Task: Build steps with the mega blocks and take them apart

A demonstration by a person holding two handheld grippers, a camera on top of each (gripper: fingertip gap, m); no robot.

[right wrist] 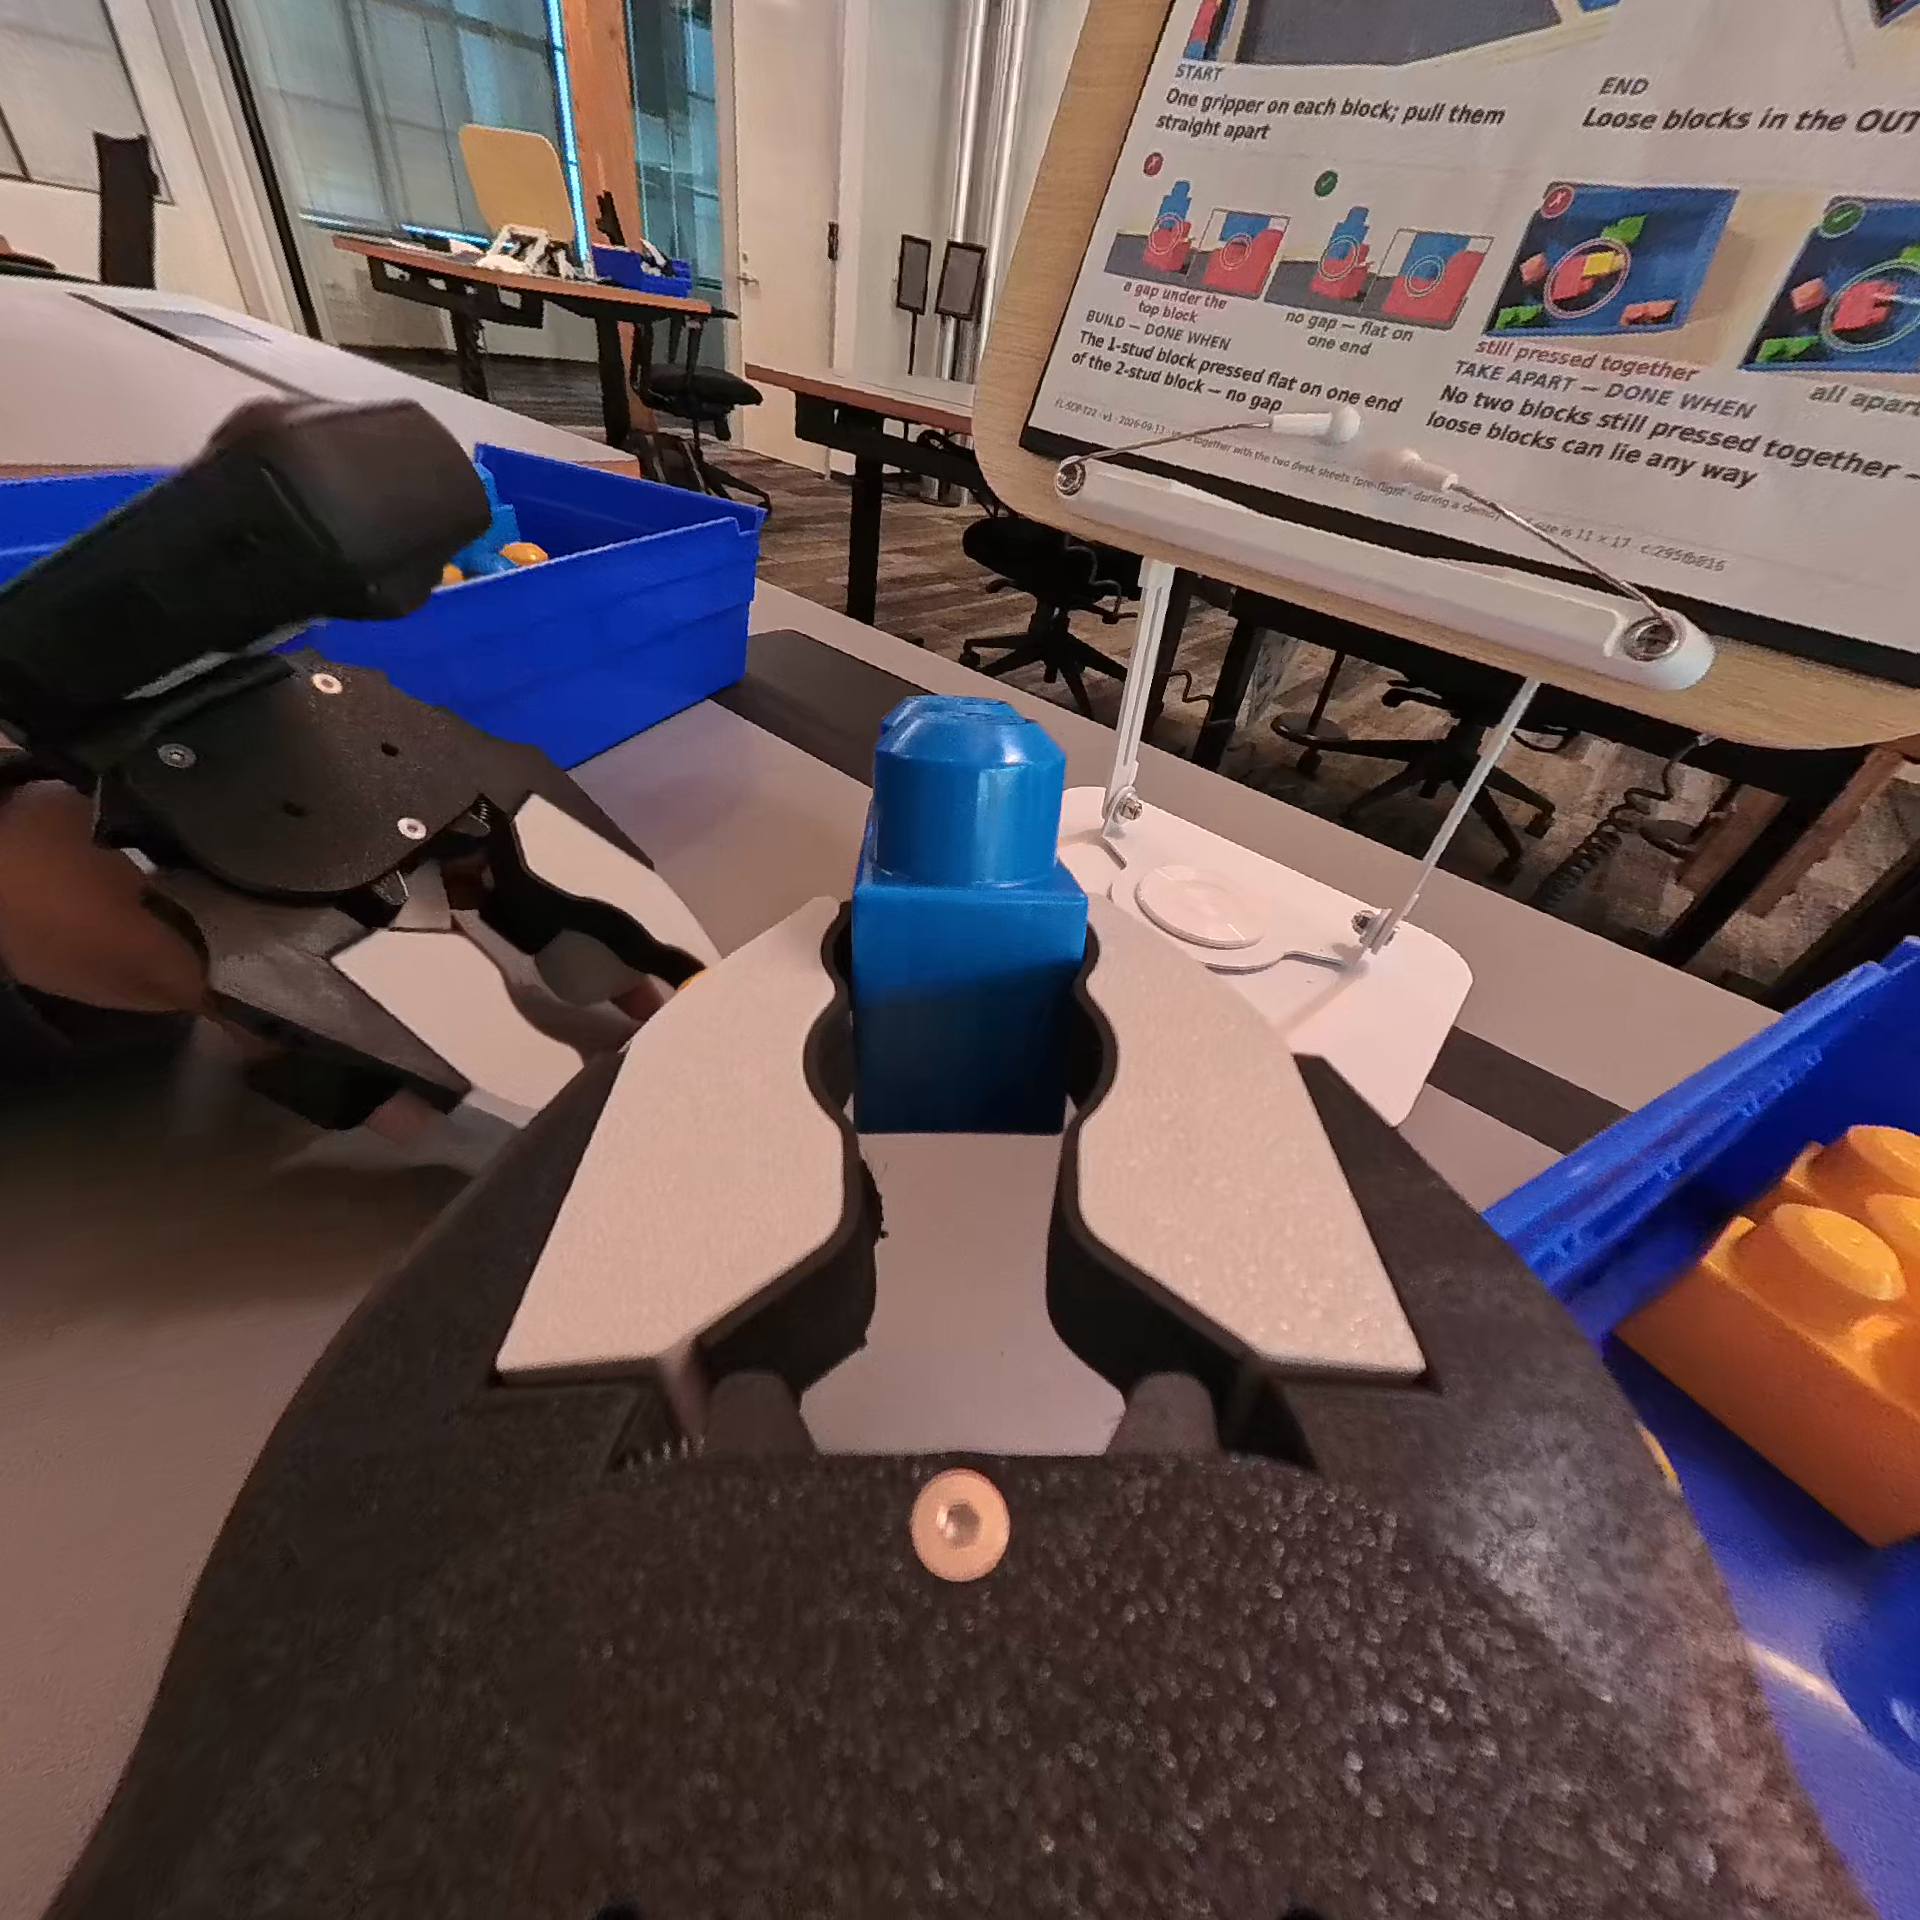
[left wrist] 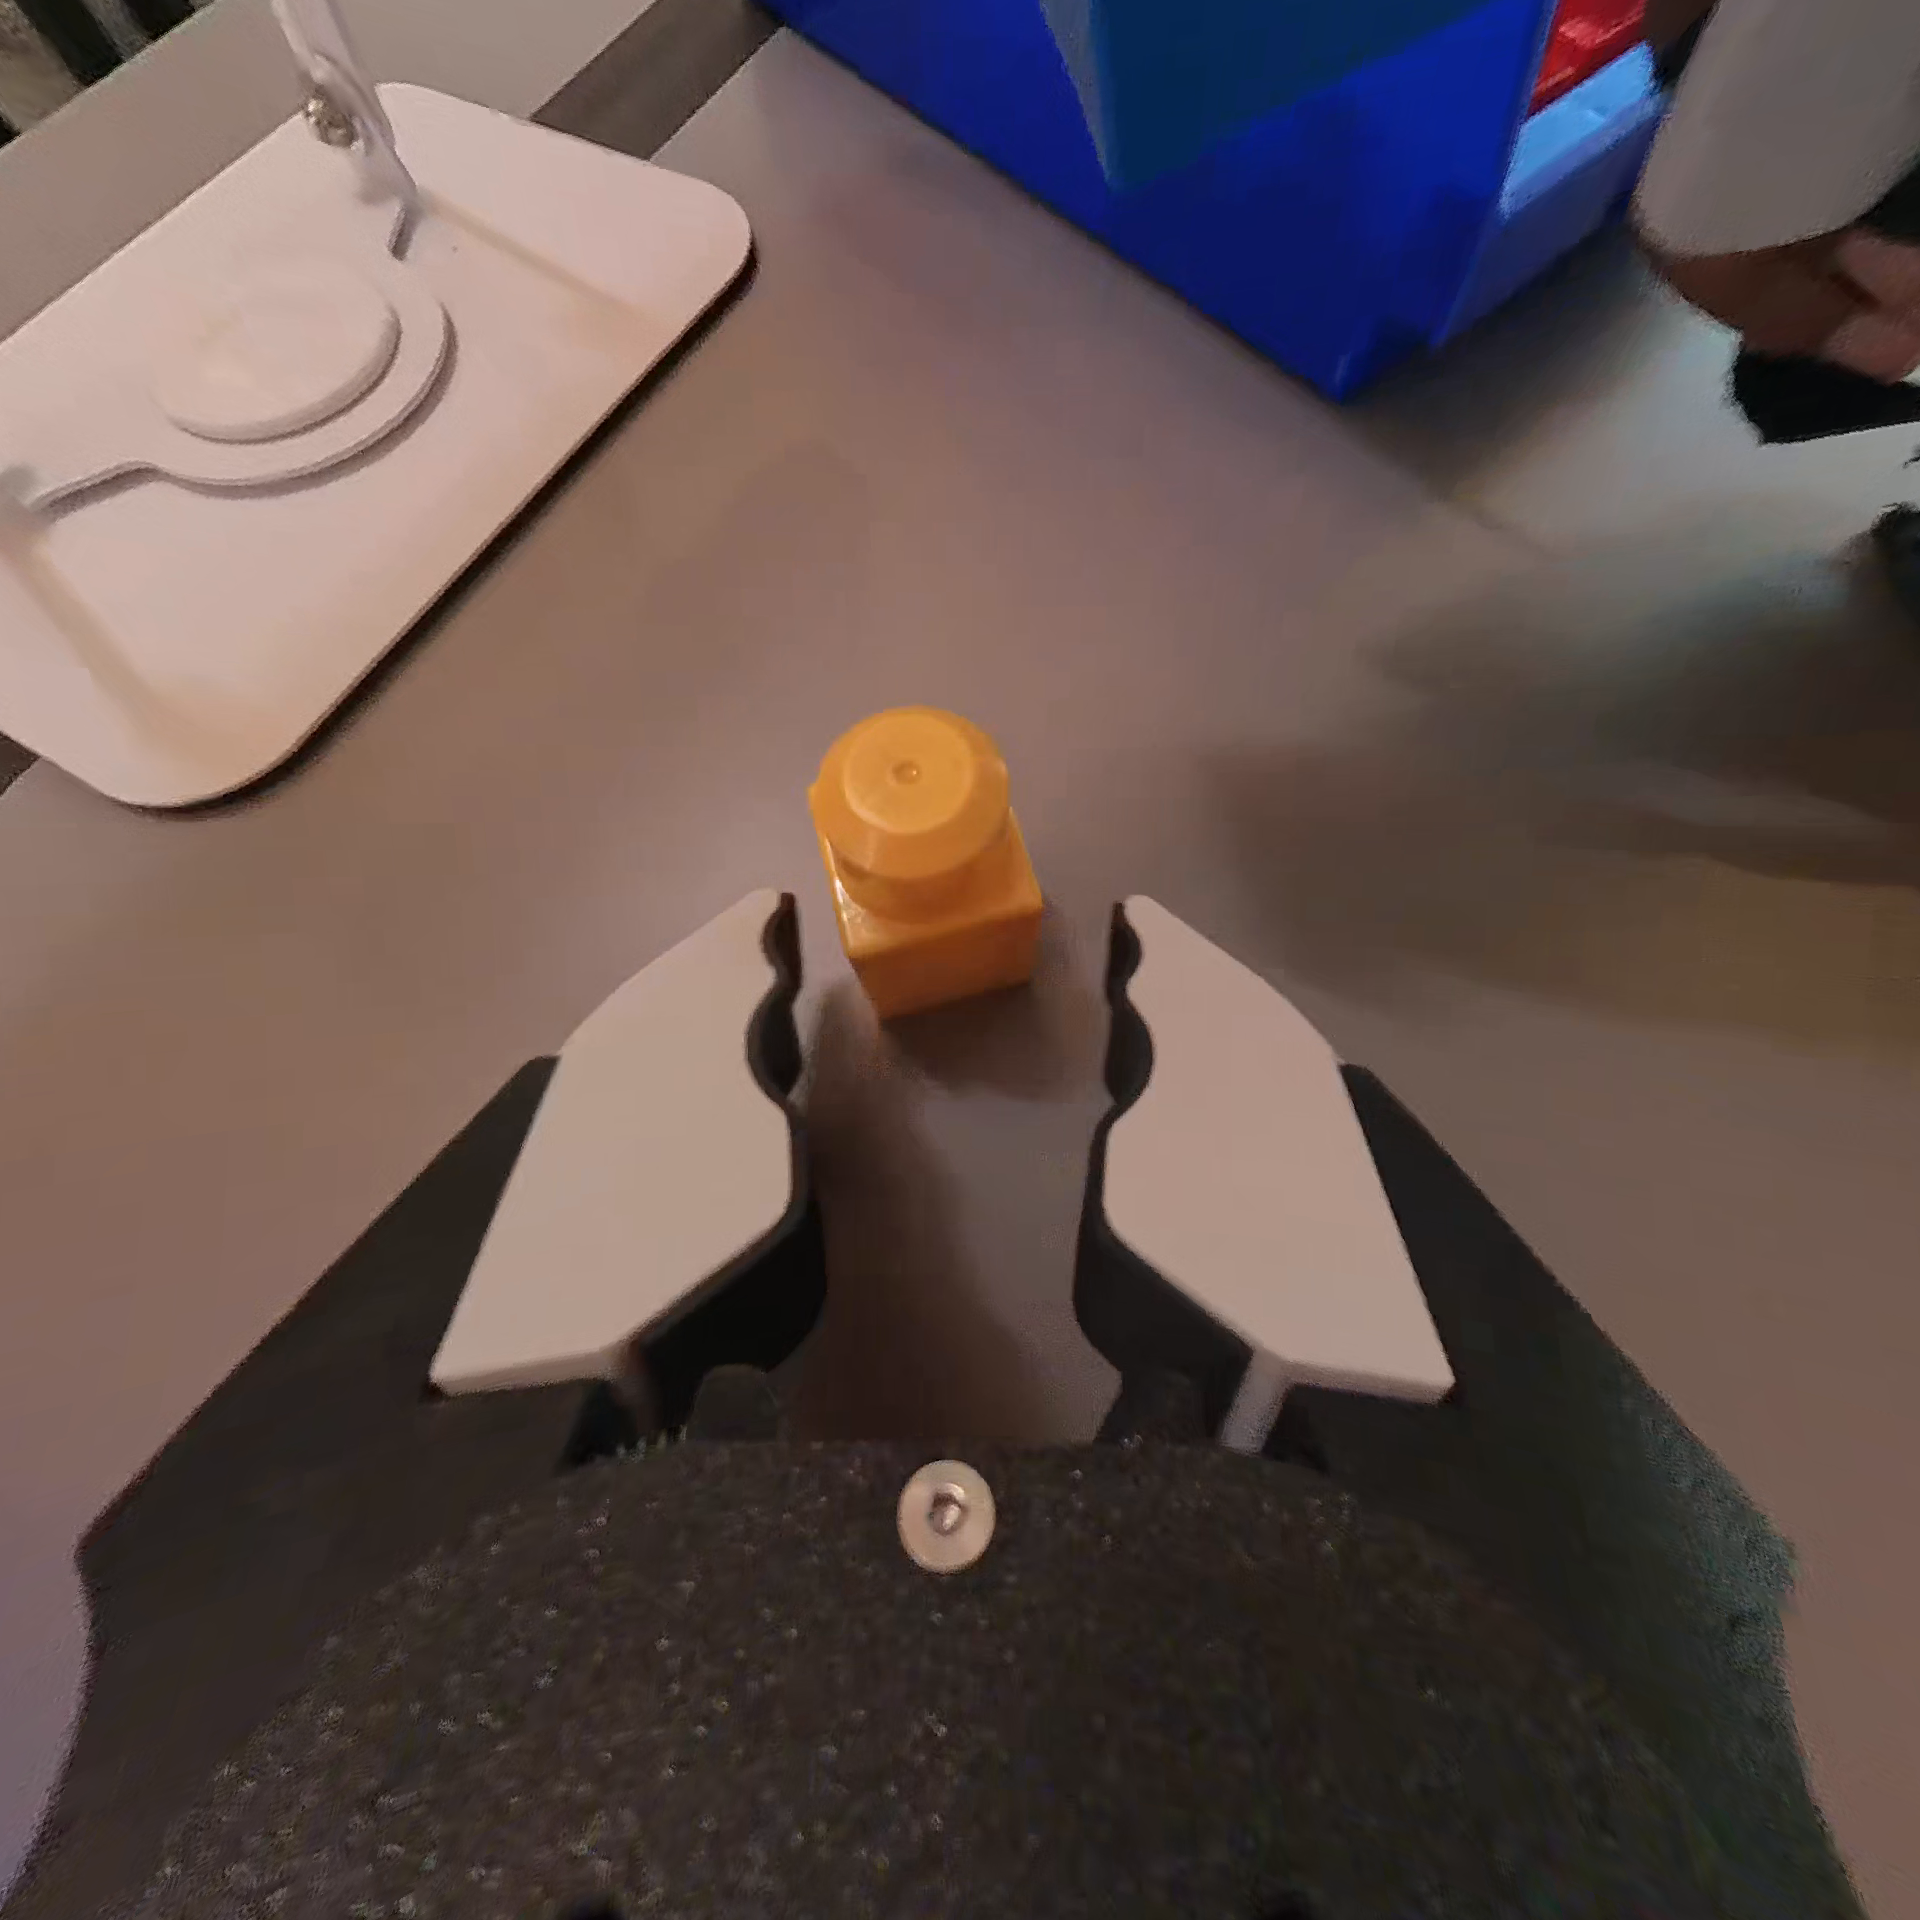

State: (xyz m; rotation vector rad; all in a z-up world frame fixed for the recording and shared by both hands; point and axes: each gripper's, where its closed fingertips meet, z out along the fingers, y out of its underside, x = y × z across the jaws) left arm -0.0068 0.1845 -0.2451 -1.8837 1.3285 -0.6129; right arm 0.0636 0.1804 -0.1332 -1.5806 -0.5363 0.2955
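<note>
A grey bench (left wrist: pixel 1143 623) in an office room with desks and chairs. One orange one-stud block (left wrist: pixel 930 894) stands on it, just ahead of the left gripper (left wrist: pixel 951 935), jaws wide apart and empty. The right gripper (right wrist: pixel 961 997) clamps one blue block (right wrist: pixel 961 935). Two blue bins (right wrist: pixel 623 613) (right wrist: pixel 1662 1226); one white document stand (left wrist: pixel 312 416).

A printed instruction sheet (right wrist: pixel 1538 281) on a wooden board (right wrist: pixel 1049 343), propped on a white stand (right wrist: pixel 1382 977) on the worktop (right wrist: pixel 727 810), carries black headings and captions, red and green marks and small block diagrams, with a blurred line of fine print along its foot; the left wrist view shows no writing.
</note>
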